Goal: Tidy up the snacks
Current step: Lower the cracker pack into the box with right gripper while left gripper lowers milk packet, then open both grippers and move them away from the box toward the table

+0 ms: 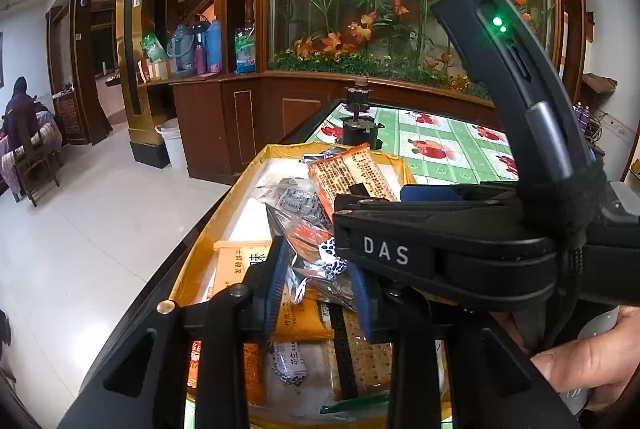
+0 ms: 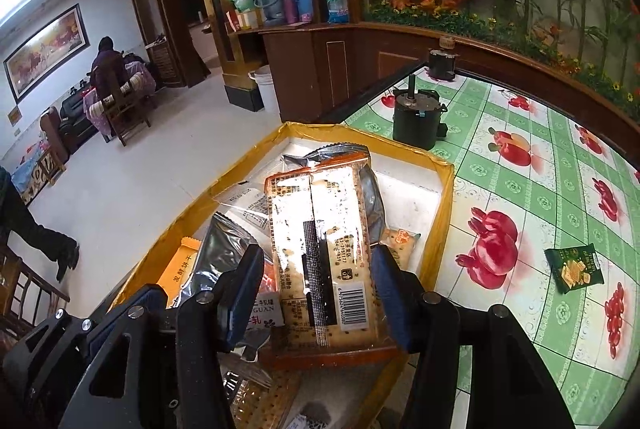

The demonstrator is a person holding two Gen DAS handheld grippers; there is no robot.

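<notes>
Your right gripper [image 2: 318, 291] is clamping a long cracker pack [image 2: 320, 229], its pads pressing on both long sides, above the yellow-edged box [image 2: 442, 197] at the table's near left corner. Be lowering it flat into the far free part. Your left gripper [image 1: 318, 279] is standing slightly apart around a clear crinkly snack bag [image 1: 316, 253]; whether the pads are still pressing, I cannot tell. A green packet [image 2: 574, 267] is lying alone on the tablecloth [image 2: 520, 189] to the right, still waiting

Left gripper [image 1: 320, 281] jaws slightly apart; right gripper [image 2: 320, 289] jaws clamped
</notes>
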